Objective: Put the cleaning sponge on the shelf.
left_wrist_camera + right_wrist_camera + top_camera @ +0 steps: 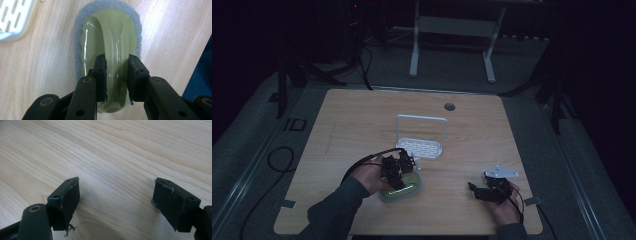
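here left tool [116, 75] clamps scrubber handle [113, 47], its near end hidden.

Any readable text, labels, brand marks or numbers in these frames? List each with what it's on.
"ID": two dark marks on the floor strip left of the table in the high view read roughly like that; dim, so it may be no lettering at all.
Scrubber with the green handle: no text.
White rack: no text.
Left gripper and right gripper jaws: no label or number.
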{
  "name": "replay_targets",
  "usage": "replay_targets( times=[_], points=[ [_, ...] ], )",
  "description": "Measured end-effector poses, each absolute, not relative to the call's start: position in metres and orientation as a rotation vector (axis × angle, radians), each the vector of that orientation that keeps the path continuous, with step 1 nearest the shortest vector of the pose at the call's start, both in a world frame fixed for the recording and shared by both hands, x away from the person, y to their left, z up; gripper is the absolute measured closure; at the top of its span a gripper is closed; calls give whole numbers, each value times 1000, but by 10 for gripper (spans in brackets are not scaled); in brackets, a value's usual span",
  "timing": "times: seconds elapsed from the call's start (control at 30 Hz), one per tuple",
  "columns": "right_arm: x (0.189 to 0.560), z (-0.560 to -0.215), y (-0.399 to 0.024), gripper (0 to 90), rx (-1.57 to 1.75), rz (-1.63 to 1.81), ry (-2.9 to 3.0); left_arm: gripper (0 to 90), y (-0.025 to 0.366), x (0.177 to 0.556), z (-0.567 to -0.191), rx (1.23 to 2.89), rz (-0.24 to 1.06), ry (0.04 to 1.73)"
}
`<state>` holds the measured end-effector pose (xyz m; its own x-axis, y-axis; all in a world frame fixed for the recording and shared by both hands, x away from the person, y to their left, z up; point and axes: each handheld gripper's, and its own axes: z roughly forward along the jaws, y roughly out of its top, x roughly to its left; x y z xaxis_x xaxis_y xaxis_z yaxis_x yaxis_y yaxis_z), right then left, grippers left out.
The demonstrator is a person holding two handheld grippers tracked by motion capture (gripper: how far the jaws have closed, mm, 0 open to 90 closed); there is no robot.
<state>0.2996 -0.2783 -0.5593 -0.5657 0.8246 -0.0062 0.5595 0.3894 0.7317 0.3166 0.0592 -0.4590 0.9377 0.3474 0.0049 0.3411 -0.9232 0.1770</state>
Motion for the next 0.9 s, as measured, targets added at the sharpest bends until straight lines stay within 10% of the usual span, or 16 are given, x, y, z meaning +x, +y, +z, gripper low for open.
replay_targets(
  times=[0.9],
  points=[
    [300, -559, -278, 214, 1196, 990, 2283, 719, 49, 338, -446, 2907, 226, 266]
  ],
)
